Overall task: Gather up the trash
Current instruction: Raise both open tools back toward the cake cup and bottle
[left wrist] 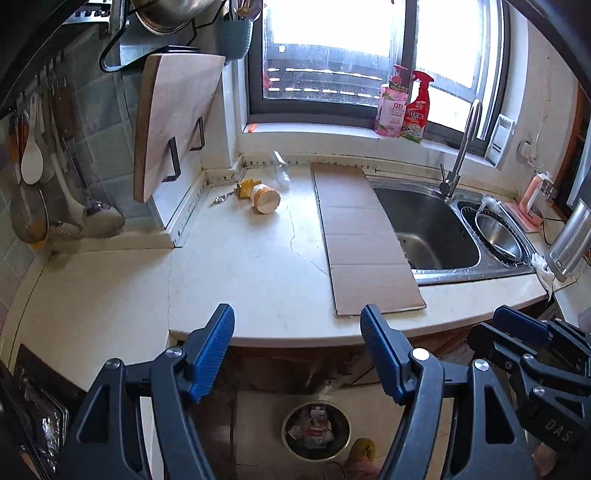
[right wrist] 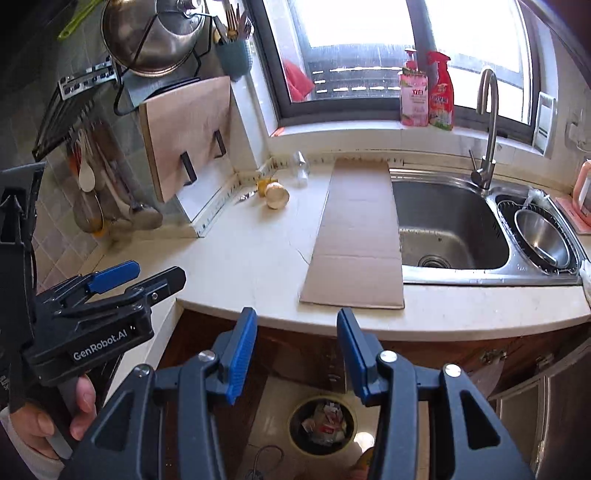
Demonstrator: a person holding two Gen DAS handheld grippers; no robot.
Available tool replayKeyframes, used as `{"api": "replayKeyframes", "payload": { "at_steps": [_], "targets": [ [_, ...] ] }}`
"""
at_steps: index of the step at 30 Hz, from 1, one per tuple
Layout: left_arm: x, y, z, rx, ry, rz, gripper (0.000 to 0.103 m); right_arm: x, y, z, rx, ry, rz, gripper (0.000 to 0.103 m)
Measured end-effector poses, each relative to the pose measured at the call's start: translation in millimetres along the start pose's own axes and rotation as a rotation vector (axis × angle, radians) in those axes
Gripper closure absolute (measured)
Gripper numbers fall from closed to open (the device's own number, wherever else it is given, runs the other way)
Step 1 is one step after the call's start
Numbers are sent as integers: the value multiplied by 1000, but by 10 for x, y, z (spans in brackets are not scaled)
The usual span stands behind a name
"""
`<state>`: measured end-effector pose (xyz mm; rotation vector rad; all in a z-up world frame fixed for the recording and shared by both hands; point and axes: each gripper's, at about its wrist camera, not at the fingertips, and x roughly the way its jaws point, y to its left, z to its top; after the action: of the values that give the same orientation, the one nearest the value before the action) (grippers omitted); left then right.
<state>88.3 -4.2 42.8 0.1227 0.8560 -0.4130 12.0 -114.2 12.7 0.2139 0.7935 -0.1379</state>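
hovering spread, empty: left gripper (left wrist: pixel 297 354), right gripper (right wrist: pixel 296 352). bin (right wrist: pixel 323 424) holds wrappers; cup (left wrist: pixel 265 199), bottle (left wrist: pixel 281 170) left beyond cardboard (left wrist: pixel 364 236).

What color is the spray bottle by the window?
Red spray bottle, clearest in the right wrist view.

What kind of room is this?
A home kitchen, most likely. A steel sink with a tap is set into the counter under a window, and a cutting board and a pot hang on the wall.
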Motion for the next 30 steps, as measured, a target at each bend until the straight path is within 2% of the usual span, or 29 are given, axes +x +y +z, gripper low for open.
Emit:
{"api": "replayKeyframes", "payload": {
  "at_steps": [5,8,15,19,30],
  "targets": [
    [-46,39,356,-6,-19,10,33,-75,-24,309,7,-31,16,57],
    [6,64,570,-2,-27,34,28,-52,-114,556,26,-41,48,57],
    [429,108,1065,-10,-24,105,23,194,-319,1212,36,-56,124,57],
    [830,167,1412,-51,5,130,23,544,-427,1653,20,-42,175,57],
    [2111,274,2362,-150,134,245,23,1910,-710,2877,-7,97,311,57]
  ]
}}
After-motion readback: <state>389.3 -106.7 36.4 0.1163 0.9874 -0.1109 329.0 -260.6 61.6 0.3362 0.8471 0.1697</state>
